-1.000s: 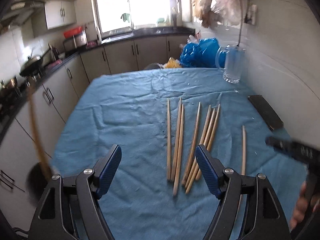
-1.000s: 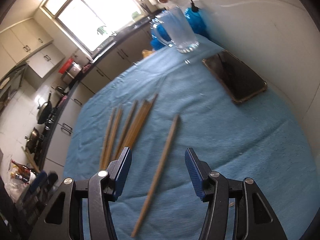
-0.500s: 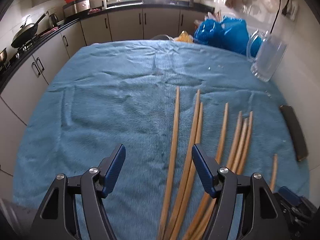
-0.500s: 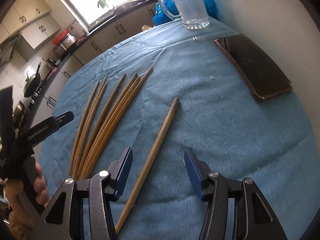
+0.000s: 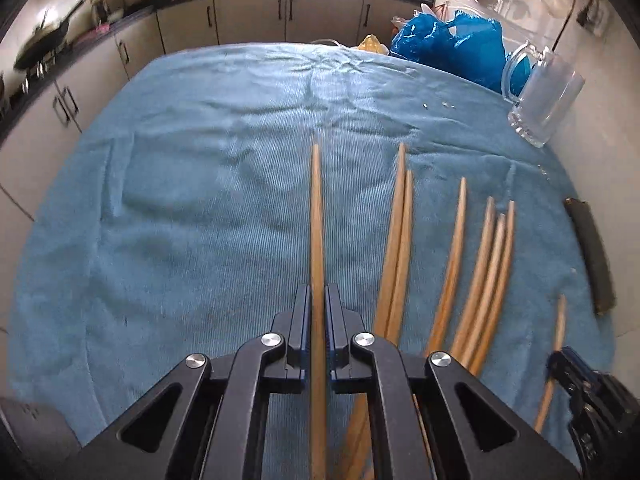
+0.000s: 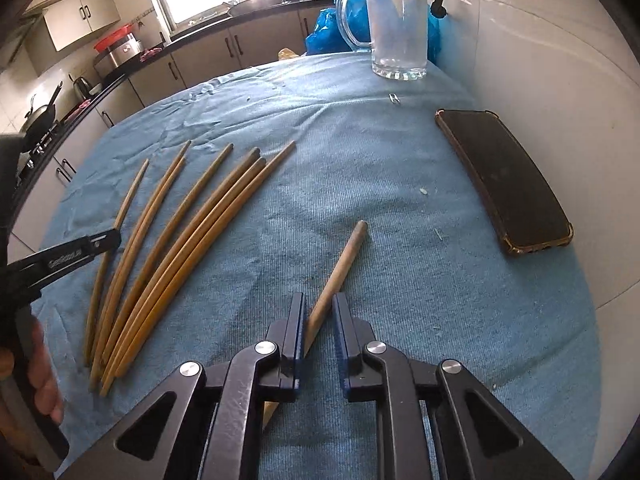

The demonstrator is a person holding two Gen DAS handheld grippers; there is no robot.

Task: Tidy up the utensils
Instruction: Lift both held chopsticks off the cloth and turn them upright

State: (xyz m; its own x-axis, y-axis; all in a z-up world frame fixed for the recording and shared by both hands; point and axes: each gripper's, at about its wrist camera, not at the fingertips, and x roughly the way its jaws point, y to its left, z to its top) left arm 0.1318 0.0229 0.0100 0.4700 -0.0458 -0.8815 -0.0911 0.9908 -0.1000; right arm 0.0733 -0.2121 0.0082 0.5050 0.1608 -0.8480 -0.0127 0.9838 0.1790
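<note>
Several wooden chopsticks (image 5: 484,280) lie side by side on a blue cloth (image 5: 192,208). My left gripper (image 5: 318,308) is shut on the leftmost chopstick (image 5: 317,216), which runs straight ahead between the pads. In the right wrist view the same group of chopsticks (image 6: 176,248) lies to the left, and a lone chopstick (image 6: 340,268) lies apart. My right gripper (image 6: 319,316) is closed down around the lone chopstick's near part, the pads close on both sides of it. The left gripper also shows in the right wrist view (image 6: 76,256).
A clear glass mug (image 6: 396,28) stands at the far right by the white wall. A dark phone (image 6: 504,176) lies on the cloth near the wall. A blue plastic bag (image 5: 452,48) sits behind. Kitchen cabinets (image 5: 248,20) lie beyond the table.
Both grippers have dropped toward the cloth and closed from wide open. The left one closed on the leftmost chopstick, the right one around the lone chopstick.
</note>
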